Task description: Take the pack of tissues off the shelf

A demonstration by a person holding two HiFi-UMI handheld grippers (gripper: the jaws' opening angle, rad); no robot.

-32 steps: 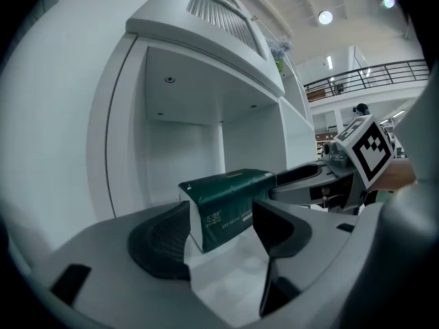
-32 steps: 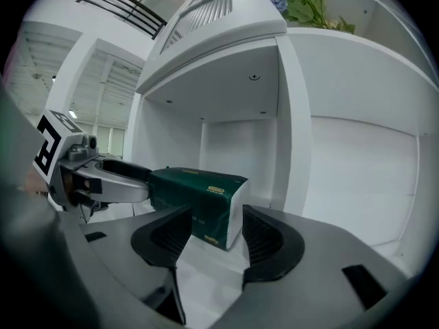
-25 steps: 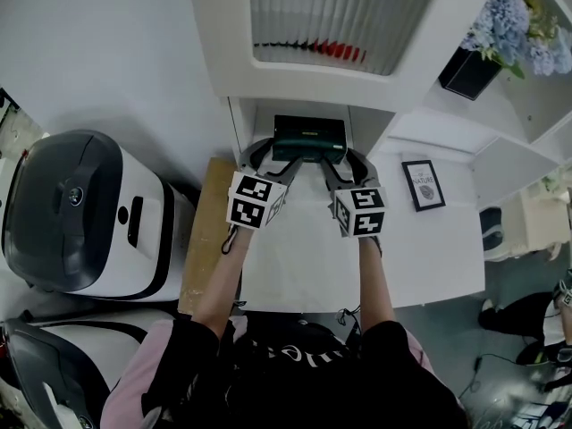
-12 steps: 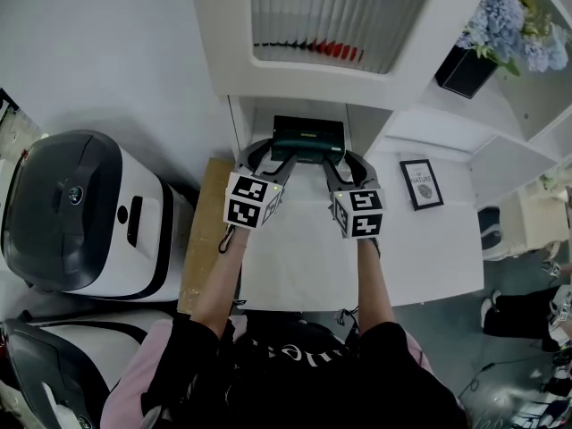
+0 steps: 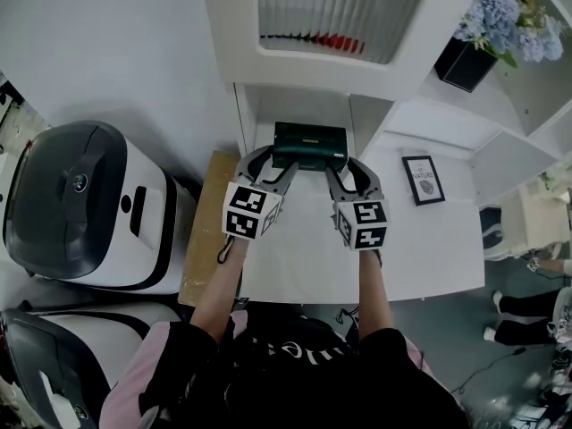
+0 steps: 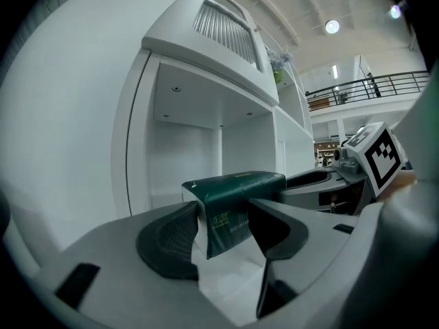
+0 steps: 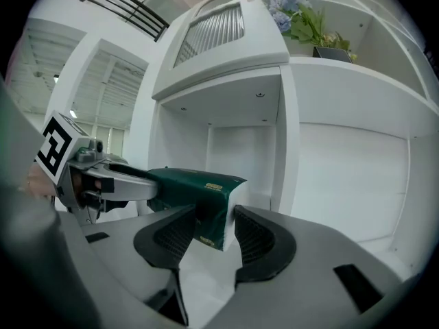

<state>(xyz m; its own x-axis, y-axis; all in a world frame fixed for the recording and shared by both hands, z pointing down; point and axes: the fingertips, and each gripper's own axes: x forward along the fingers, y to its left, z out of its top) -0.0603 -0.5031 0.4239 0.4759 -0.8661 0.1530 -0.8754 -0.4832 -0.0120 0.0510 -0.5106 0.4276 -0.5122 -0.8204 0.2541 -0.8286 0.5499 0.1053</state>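
Two sets of tongs hold one dark-green pack of tissues (image 5: 309, 145) between them at the mouth of an open niche (image 5: 304, 105) in a white shelf unit (image 5: 223, 34). The left tongs (image 5: 277, 161) are clamped on the pack's left end and the right tongs (image 5: 342, 165) on its right end. Both pairs of jaws have just been closing, and each gripper view shows ribbed pads pressed against either side of the pack.

A white desk (image 5: 295, 257) runs from below the niche toward the person, with a wooden board (image 5: 201, 231) along its left edge. Left of the board stands a white machine with a dark-grey lid (image 5: 80, 204). Above the niche sits a ribbed panel (image 5: 340, 7). To the right, blue flowers (image 5: 505, 16) stand in a black pot (image 5: 463, 63) on an upper shelf, and a framed picture (image 5: 422, 183) is on a lower one. The left gripper view looks past the shelves to a balcony railing (image 6: 363, 88) and a round ceiling lamp (image 6: 332, 26) in a high white hall.

Whether the pack rests on the niche floor or hangs clear of it cannot be told. Its print is too small to read. A red strip shows behind the panel's lower edge, too blurred to name. A second machine (image 5: 36, 365) is cut off at the lower left corner, and someone's legs (image 5: 527, 307) at the right edge.
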